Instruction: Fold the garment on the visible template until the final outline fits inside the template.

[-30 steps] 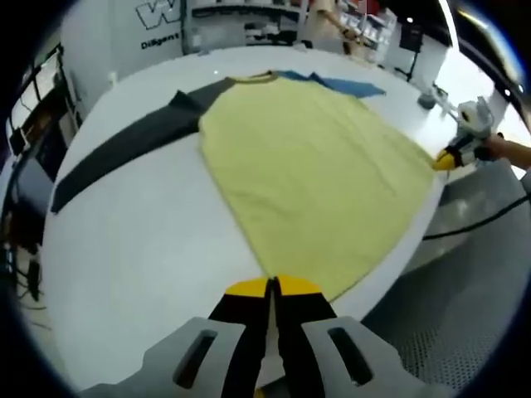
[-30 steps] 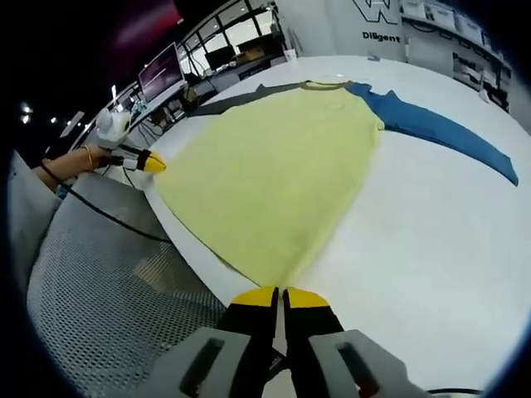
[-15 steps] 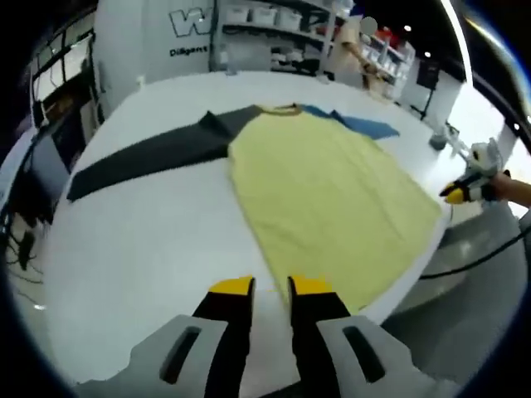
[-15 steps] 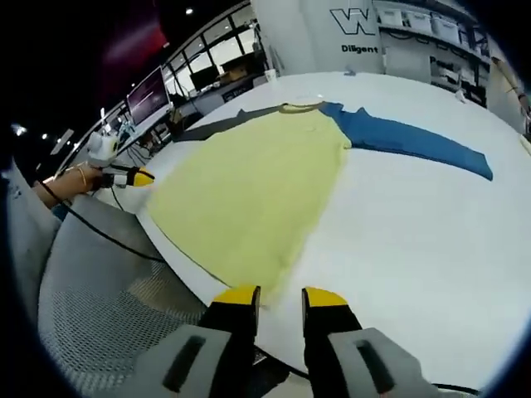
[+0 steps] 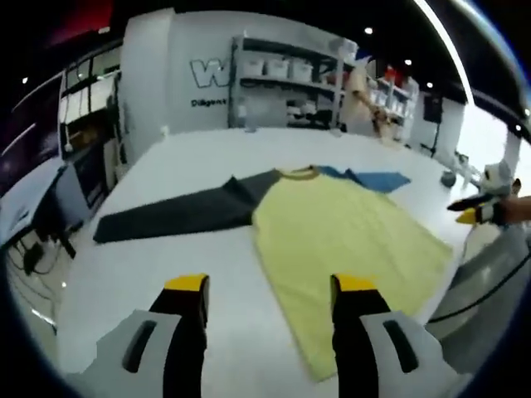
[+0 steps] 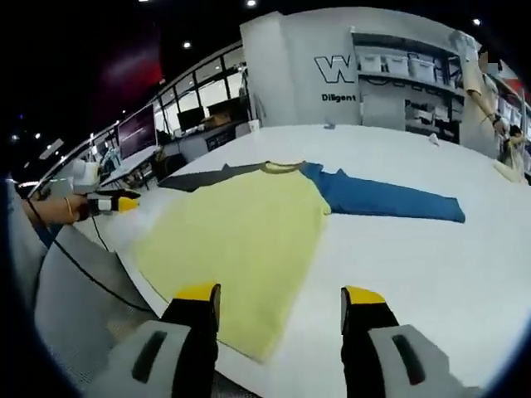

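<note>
A long-sleeved shirt lies spread flat on the white round table [image 5: 166,274]. Its body is yellow [image 5: 348,240], one sleeve is dark grey [image 5: 178,214] and the other blue [image 5: 373,178]. My left gripper [image 5: 270,290] hovers open above the table at the hem's near corner, holding nothing. In the right gripper view the same yellow body [image 6: 241,236], blue sleeve [image 6: 390,199] and grey sleeve [image 6: 203,177] lie ahead of my right gripper [image 6: 280,297], which is open and empty over the other hem corner. Each gripper appears in the other's view, hand-held off the table edge [image 5: 474,214] [image 6: 112,201].
A black cable [image 6: 91,278] hangs off the table edge over grey perforated flooring [image 6: 58,332]. A small object [image 5: 448,177] stands near the far right rim. Shelves with boxes [image 5: 290,79] and a lettered white wall stand behind the table, with monitors [image 6: 137,133] at the left.
Both grippers went from shut at the yellow hem corners to wide open. Both have drawn back from the hem, and their views have tilted up towards the room.
</note>
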`<state>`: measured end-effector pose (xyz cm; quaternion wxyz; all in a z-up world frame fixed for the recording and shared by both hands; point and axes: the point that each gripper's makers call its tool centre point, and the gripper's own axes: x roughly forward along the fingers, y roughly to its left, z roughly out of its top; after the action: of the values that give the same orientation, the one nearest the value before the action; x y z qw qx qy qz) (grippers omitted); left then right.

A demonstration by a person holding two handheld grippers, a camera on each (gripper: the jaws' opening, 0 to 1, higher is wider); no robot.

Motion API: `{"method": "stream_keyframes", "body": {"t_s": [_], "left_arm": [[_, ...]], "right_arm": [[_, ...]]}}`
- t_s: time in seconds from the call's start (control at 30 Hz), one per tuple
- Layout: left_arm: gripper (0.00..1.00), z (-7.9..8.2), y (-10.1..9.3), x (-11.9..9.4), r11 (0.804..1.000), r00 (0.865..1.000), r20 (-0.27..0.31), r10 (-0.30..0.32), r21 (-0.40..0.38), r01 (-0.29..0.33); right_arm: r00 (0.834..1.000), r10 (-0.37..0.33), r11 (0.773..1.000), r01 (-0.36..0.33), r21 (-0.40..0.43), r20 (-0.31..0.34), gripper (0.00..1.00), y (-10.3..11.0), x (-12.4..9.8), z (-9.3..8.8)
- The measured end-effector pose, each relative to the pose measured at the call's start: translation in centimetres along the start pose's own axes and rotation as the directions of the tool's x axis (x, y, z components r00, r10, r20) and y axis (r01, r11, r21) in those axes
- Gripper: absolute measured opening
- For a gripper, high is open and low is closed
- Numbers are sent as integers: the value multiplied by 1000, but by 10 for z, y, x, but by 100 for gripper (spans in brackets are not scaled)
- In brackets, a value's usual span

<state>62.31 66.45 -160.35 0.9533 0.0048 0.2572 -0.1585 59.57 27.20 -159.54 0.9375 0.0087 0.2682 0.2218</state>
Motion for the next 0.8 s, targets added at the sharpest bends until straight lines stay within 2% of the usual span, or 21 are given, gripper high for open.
{"method": "stream_keyframes", "body": {"t_s": [0.1,0.17,0.27,0.33,0.43,0.53,0.63,0.77,0.8], "left_arm": [[79,5,5,-1,1000,999,27,26,1,-26],[81,8,8,-2,999,998,38,42,0,-42],[85,15,12,-6,998,995,76,59,-23,-58],[86,17,14,-6,998,994,90,57,-41,-53],[85,17,16,-6,997,994,87,61,-50,-57],[83,19,25,-7,996,993,91,74,-65,-68],[79,18,25,-5,994,996,71,45,-98,-38],[79,35,47,1,992,993,91,78,-108,-68],[79,37,51,2,992,992,92,83,-102,-74]], "right_arm": [[998,-26,1000,26,4,62,64,0,2,9],[997,-35,999,35,7,76,66,1,2,11],[991,-37,999,35,15,129,67,-1,6,17],[983,-25,999,17,47,184,68,5,3,31],[983,-24,999,18,33,182,68,4,3,35],[984,-21,1000,19,11,174,68,0,6,36],[985,-9,1000,7,11,174,70,3,5,41],[986,8,1000,-9,7,164,71,-1,7,43],[986,9,1000,-9,1,168,71,2,5,48]]}}
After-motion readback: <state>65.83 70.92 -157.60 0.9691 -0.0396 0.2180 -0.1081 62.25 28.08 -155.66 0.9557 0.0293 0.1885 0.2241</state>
